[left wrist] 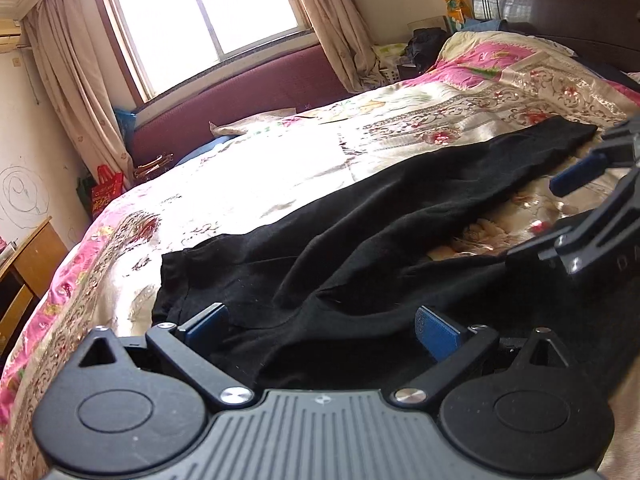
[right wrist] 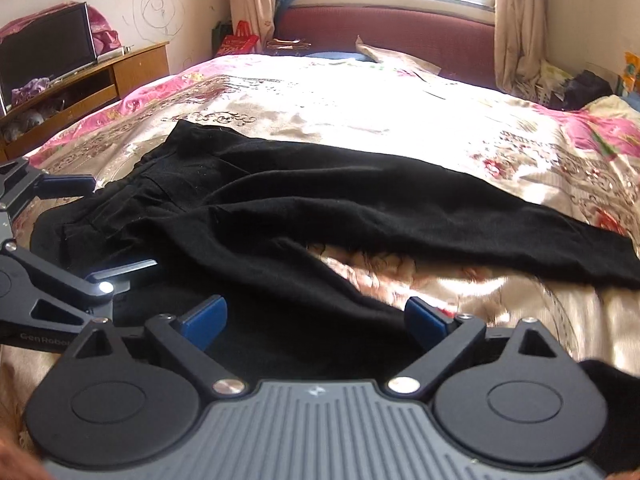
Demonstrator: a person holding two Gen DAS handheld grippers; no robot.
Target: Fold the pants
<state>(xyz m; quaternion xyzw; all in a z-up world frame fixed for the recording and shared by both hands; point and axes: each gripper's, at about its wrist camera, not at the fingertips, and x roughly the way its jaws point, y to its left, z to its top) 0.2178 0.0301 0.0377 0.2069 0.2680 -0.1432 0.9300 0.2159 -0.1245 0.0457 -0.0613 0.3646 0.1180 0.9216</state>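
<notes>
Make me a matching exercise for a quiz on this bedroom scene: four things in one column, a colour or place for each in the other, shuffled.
Things:
1. pants
2. bedspread
3. shopping bag
4. television

Descriptions:
A. red, on the floor by the curtain
B. black, spread across the bed
C. on the wooden cabinet
D. floral, pink and cream

Pairs: 1-B, 2-D, 3-A, 4-C
</notes>
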